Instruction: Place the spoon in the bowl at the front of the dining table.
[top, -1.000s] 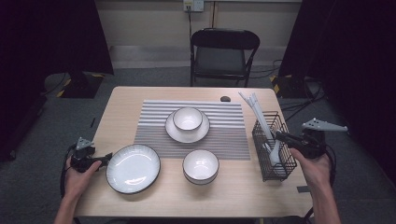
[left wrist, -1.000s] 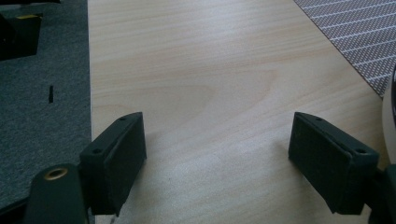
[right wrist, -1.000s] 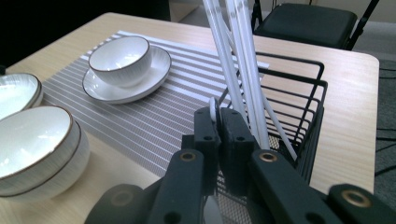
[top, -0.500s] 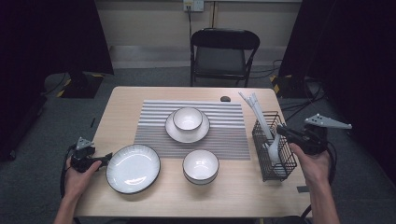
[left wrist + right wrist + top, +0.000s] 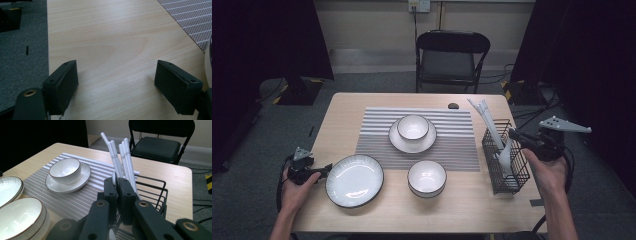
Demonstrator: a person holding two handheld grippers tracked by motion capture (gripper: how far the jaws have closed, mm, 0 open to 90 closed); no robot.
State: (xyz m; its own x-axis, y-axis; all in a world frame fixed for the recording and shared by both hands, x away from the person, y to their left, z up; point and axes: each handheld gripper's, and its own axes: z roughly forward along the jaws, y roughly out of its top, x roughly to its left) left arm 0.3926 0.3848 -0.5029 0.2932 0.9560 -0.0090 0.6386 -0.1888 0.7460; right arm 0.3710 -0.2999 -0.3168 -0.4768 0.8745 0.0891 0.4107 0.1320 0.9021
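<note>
My right gripper (image 5: 514, 135) is shut on the handle of a white spoon (image 5: 504, 155), which hangs down into a black wire basket (image 5: 508, 176) at the table's right edge. In the right gripper view the jaws are pressed together on the spoon's handle (image 5: 113, 178), with several white sticks (image 5: 121, 157) standing in the basket (image 5: 152, 192) behind. My left gripper (image 5: 323, 171) rests open at the table's front left, just left of a white plate (image 5: 354, 180). In the left gripper view my left gripper (image 5: 115, 85) has bare wood between its wide-apart jaws.
A striped grey placemat (image 5: 377, 145) covers the table's middle, carrying a small bowl (image 5: 413, 126) on a saucer. A second bowl (image 5: 427, 177) sits in front of it. A black folding chair (image 5: 452, 55) stands beyond the far edge. A small dark object (image 5: 453, 105) lies near that edge.
My right gripper has risen a little, drawing the spoon upward in the basket. The left gripper has stayed put.
</note>
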